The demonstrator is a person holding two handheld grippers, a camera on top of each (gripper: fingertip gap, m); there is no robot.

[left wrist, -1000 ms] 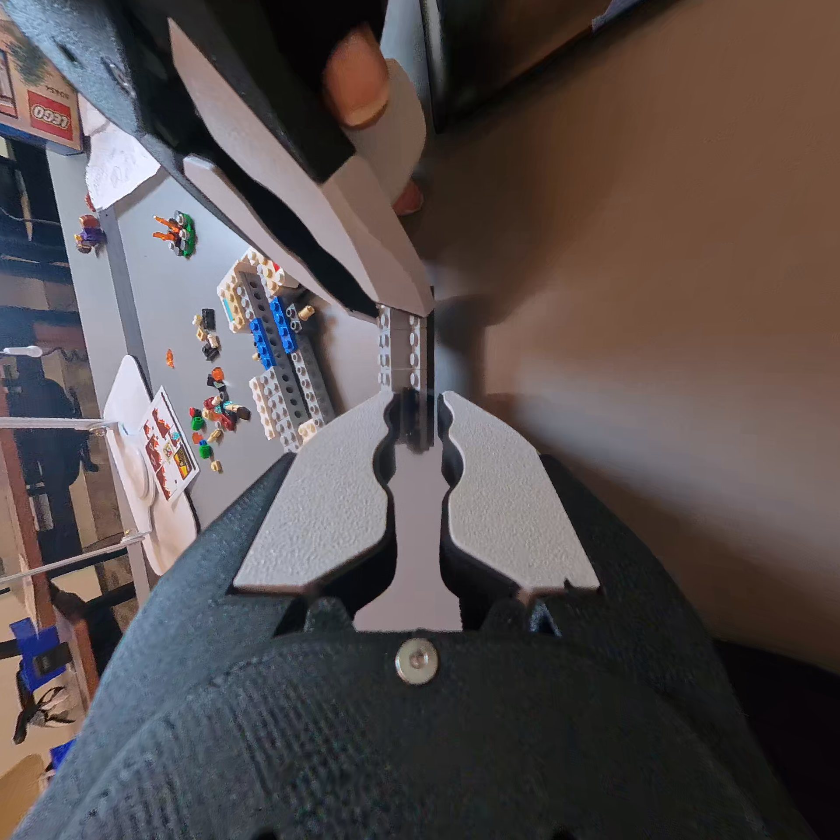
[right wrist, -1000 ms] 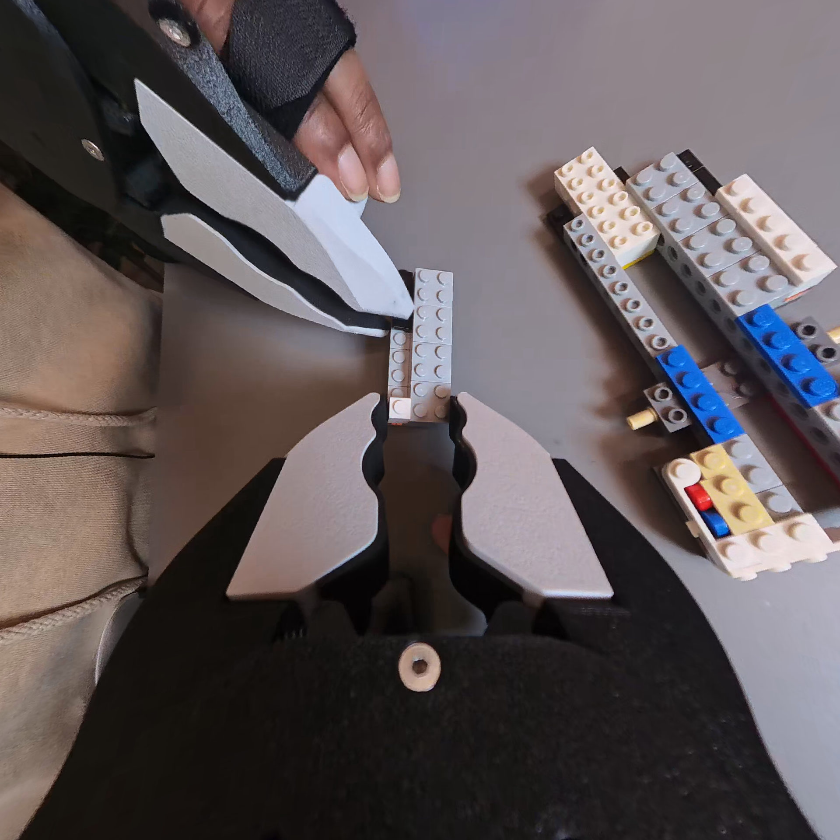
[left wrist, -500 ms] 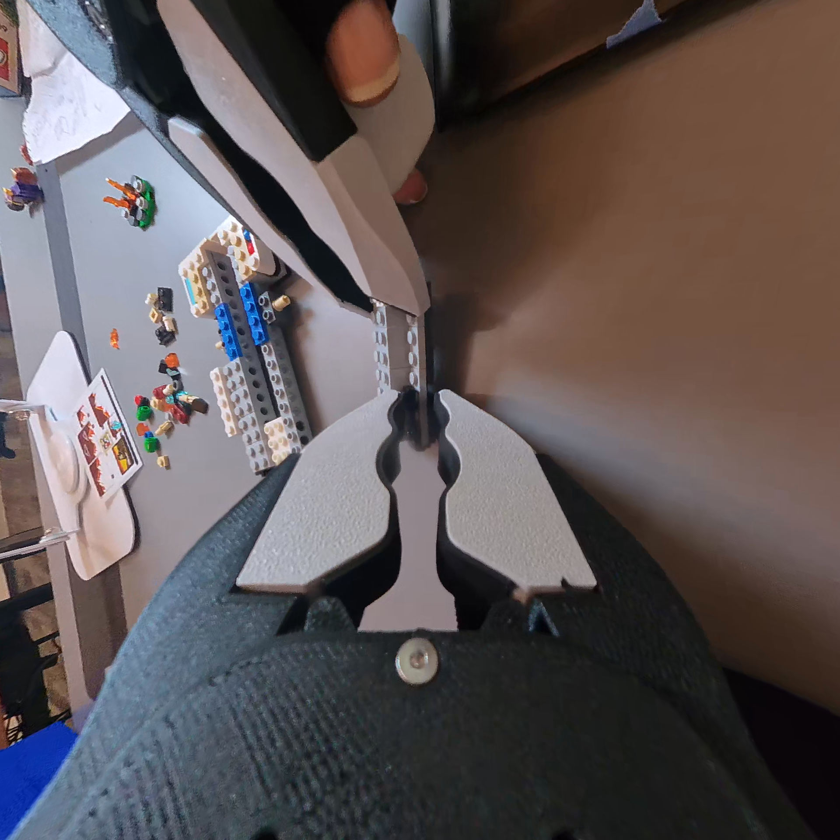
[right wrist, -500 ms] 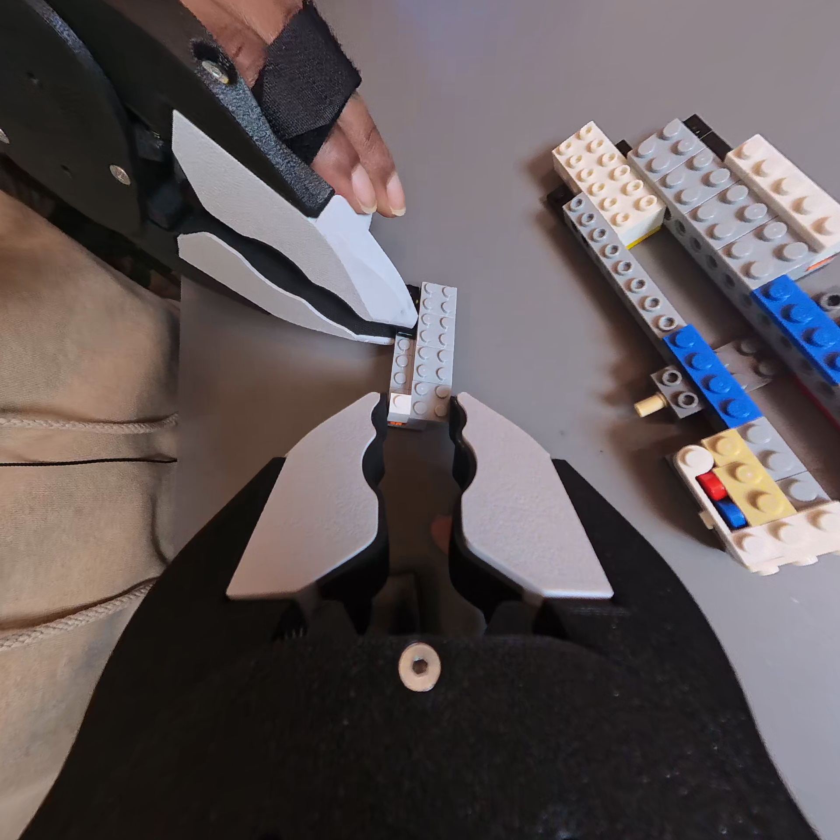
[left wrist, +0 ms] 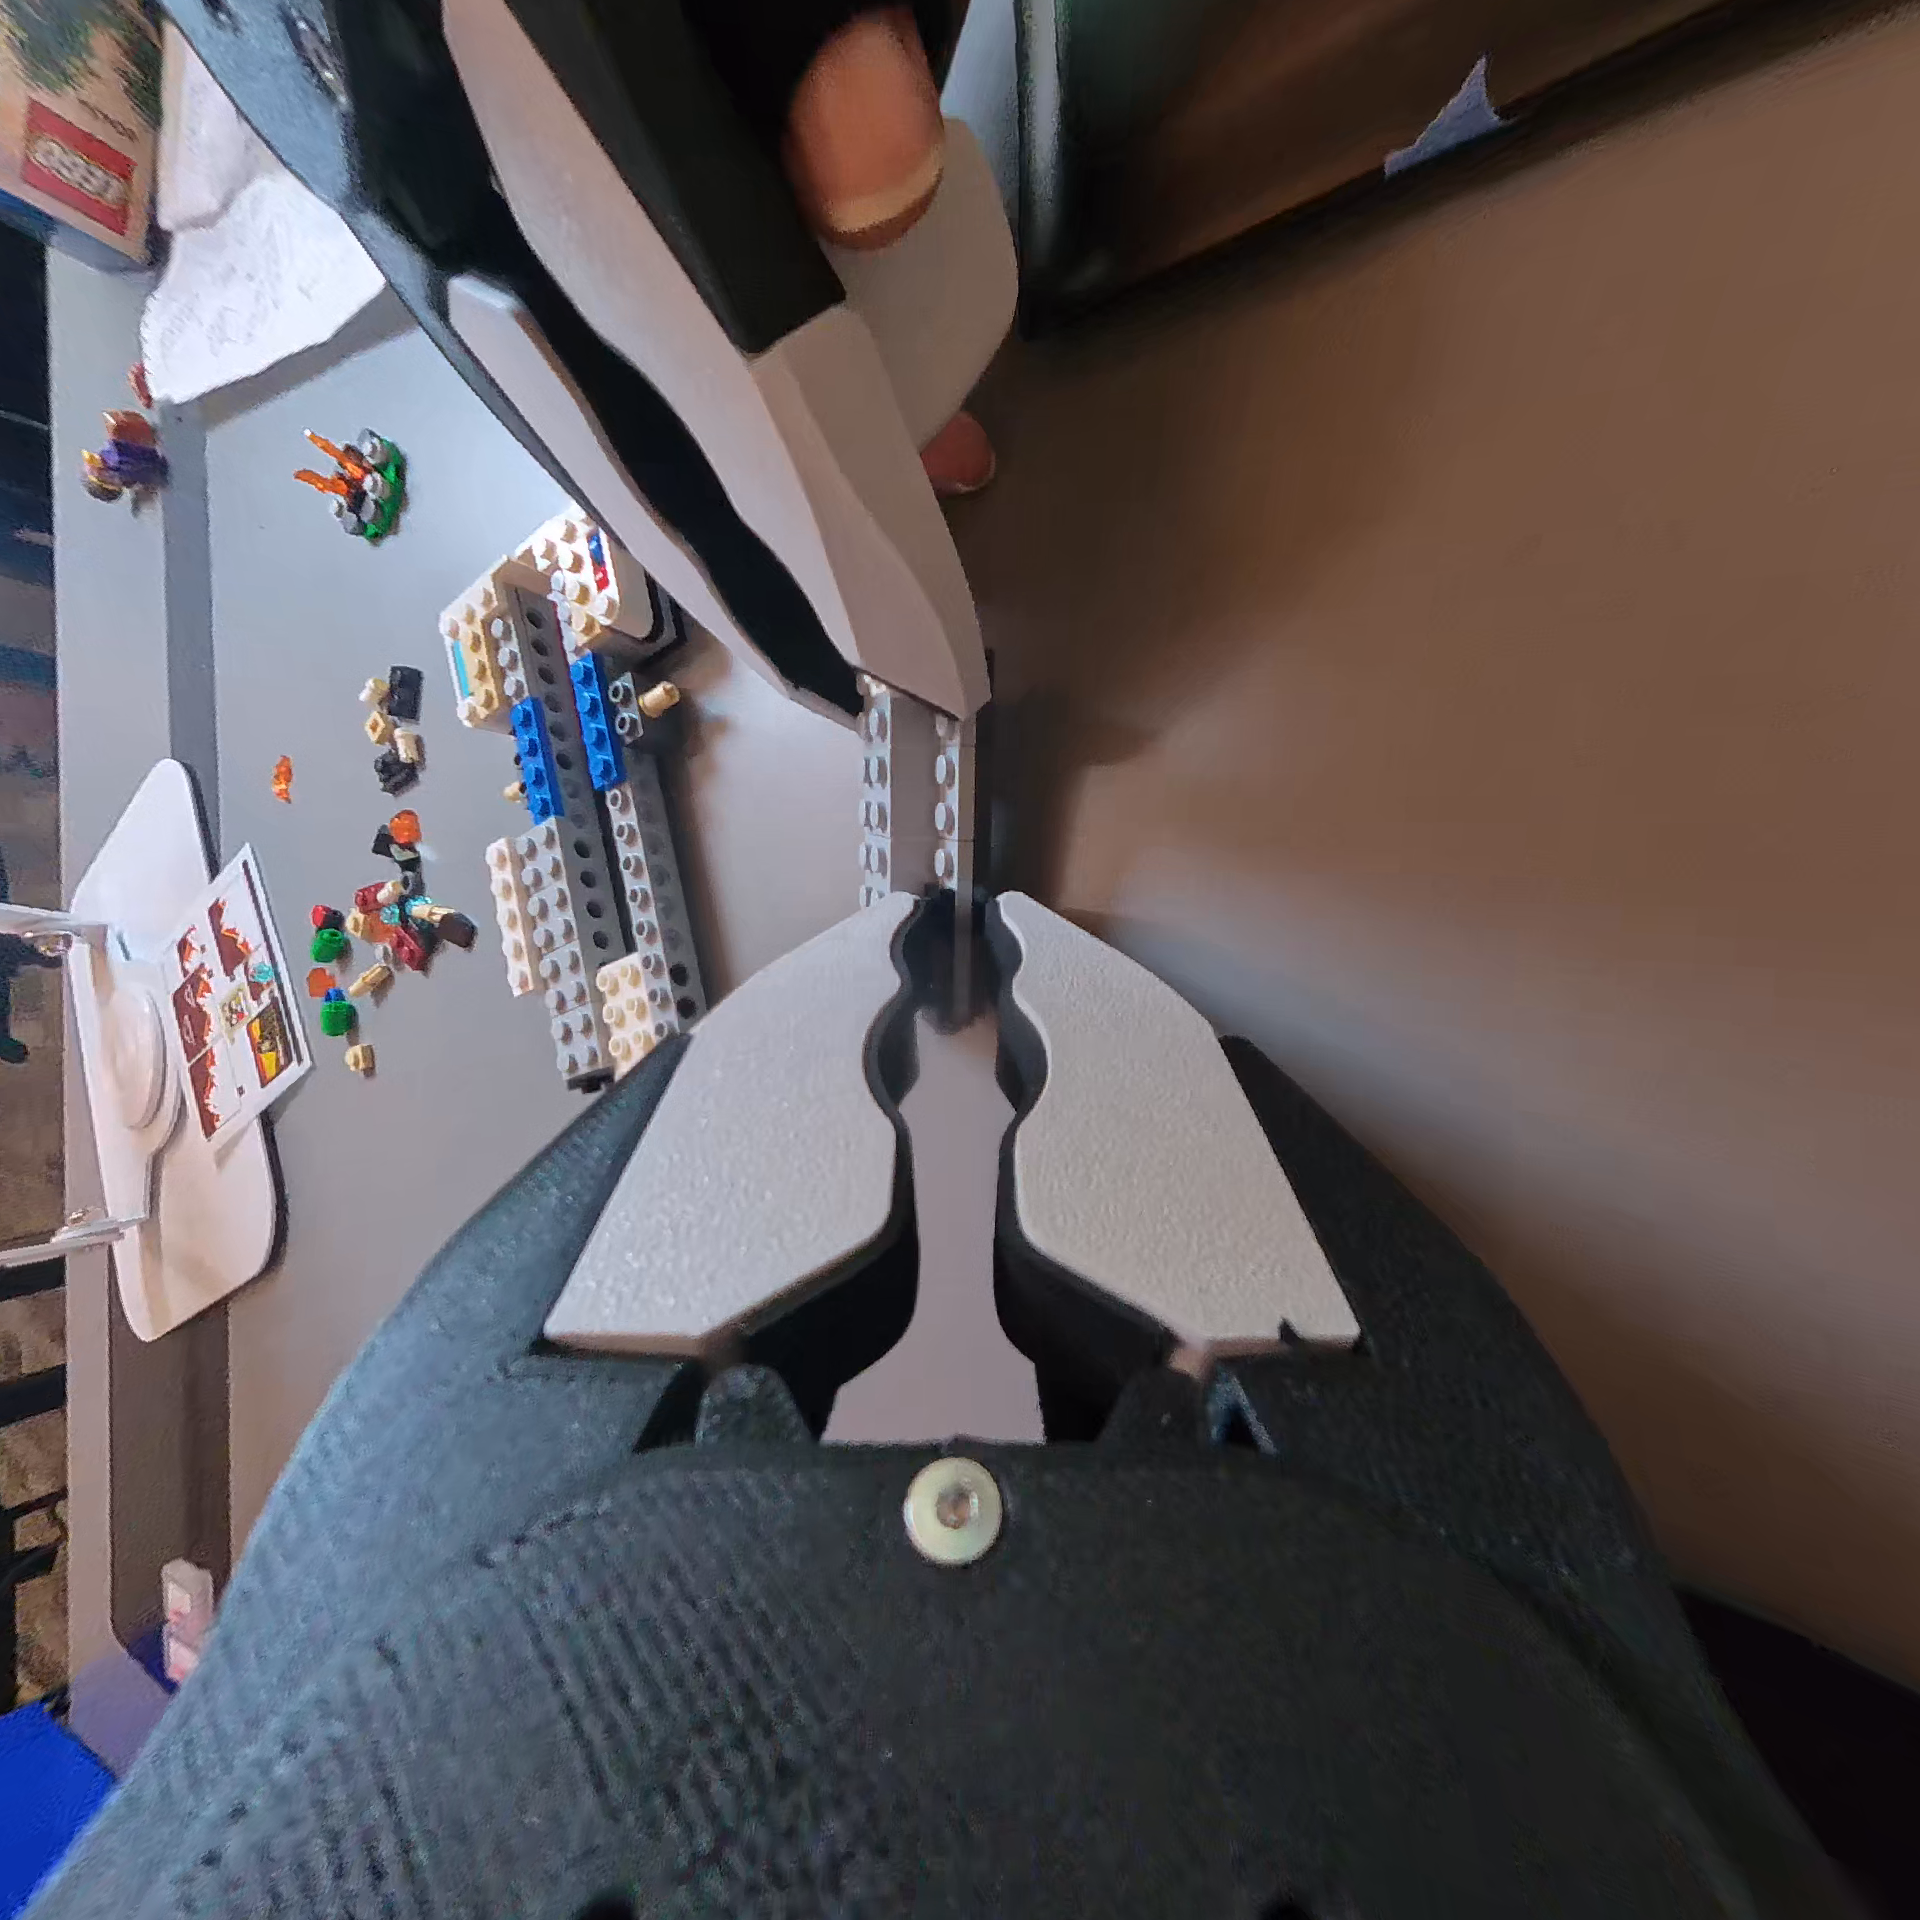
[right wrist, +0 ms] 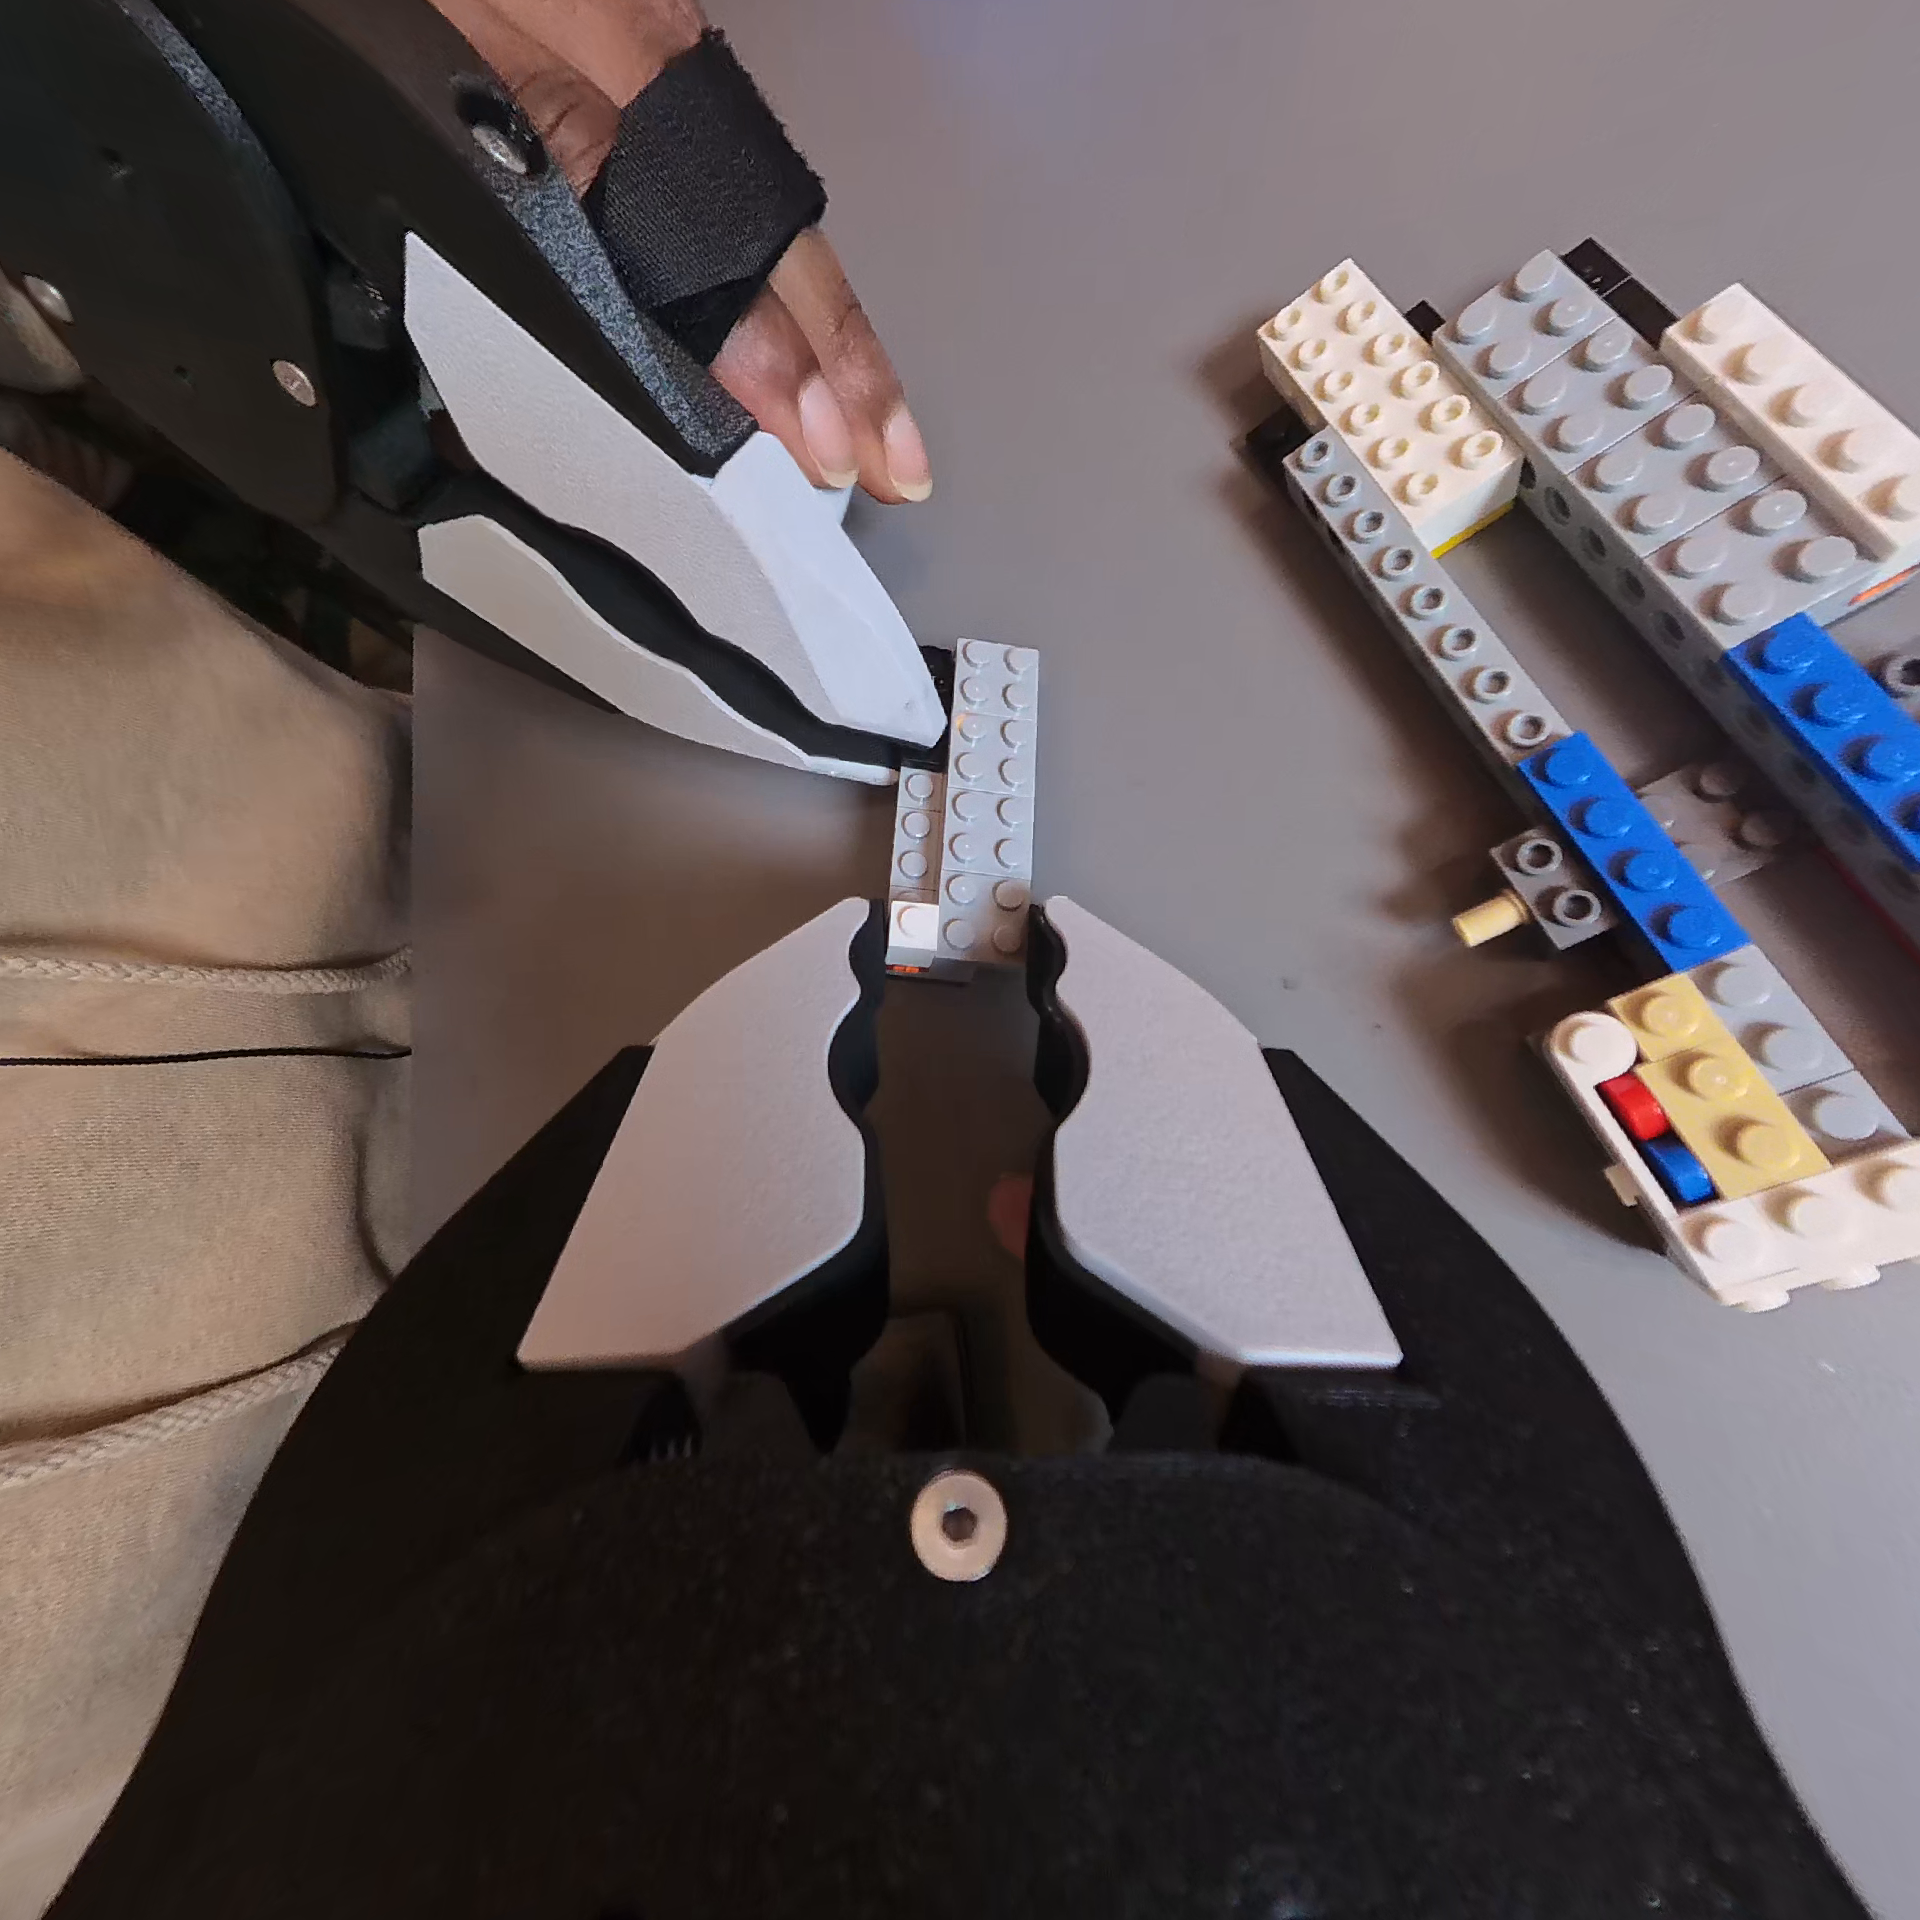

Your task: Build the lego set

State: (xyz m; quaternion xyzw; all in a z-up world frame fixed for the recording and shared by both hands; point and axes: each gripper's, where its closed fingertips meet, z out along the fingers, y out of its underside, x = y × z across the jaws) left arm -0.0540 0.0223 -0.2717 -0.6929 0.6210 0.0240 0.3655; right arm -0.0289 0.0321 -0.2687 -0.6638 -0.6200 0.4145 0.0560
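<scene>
Fingers (right wrist: 1195,1132) of the right gripper (right wrist: 954,935) close on the near end of a grey brick strip (right wrist: 982,790) while the left gripper (left wrist: 951,935) pinches its far end edgewise, apparently steadying it above the grey surface (right wrist: 1195,727), just beside the half-built model (right wrist: 1621,727) it likely joins.

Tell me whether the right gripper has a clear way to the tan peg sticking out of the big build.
Probably not yet: the right gripper is shut on the grey strip. Otherwise bare table separates it from the tan peg.
</scene>
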